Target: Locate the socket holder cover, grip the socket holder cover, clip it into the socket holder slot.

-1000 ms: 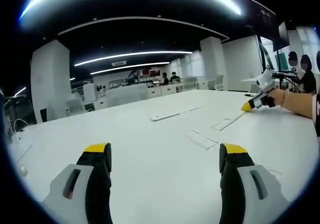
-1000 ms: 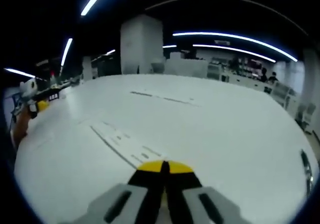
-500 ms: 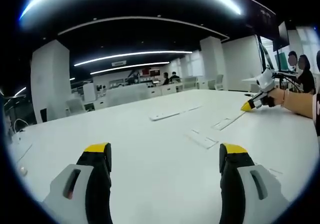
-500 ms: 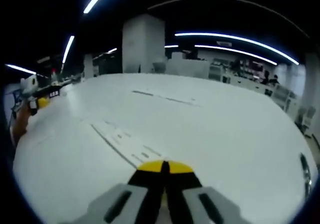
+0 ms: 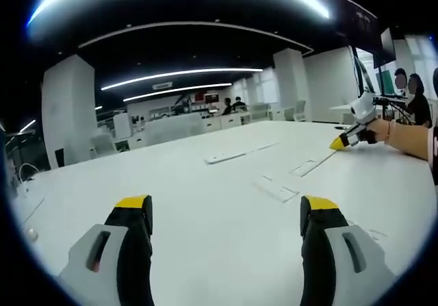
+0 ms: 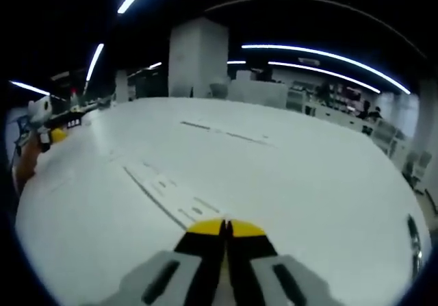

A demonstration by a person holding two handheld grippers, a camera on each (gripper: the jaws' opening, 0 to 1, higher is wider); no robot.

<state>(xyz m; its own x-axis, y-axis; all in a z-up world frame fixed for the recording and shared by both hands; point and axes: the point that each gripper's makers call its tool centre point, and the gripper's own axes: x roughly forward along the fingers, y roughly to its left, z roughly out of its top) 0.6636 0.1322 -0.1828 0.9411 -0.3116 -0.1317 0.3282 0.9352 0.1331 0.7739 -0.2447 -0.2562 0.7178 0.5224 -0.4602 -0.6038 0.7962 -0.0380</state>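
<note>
In the left gripper view my left gripper [image 5: 226, 207] stands open over the white table [image 5: 205, 237], nothing between its jaws. Ahead lie a thin white strip [image 5: 226, 157], a flat rectangular plate [image 5: 277, 190] and a long slotted socket strip [image 5: 308, 167]. My right gripper [image 5: 344, 141], held by a person's arm, hovers at that strip's far end. In the right gripper view my right gripper [image 6: 224, 226] is shut, its yellow tips just over the near end of the long slotted strip [image 6: 164, 191]. Whether the tips pinch the strip's edge is hidden. The left gripper [image 6: 49, 133] shows at far left.
A second thin seam or strip [image 6: 222, 133] crosses the table further off. A white pillar [image 6: 197, 58] and desks stand beyond the table. People sit at the far right [image 5: 410, 94]. A cable [image 5: 24, 172] lies at the table's left edge.
The right gripper view has shifted slightly, so its camera moved a little. The left gripper and the things on the table are as before.
</note>
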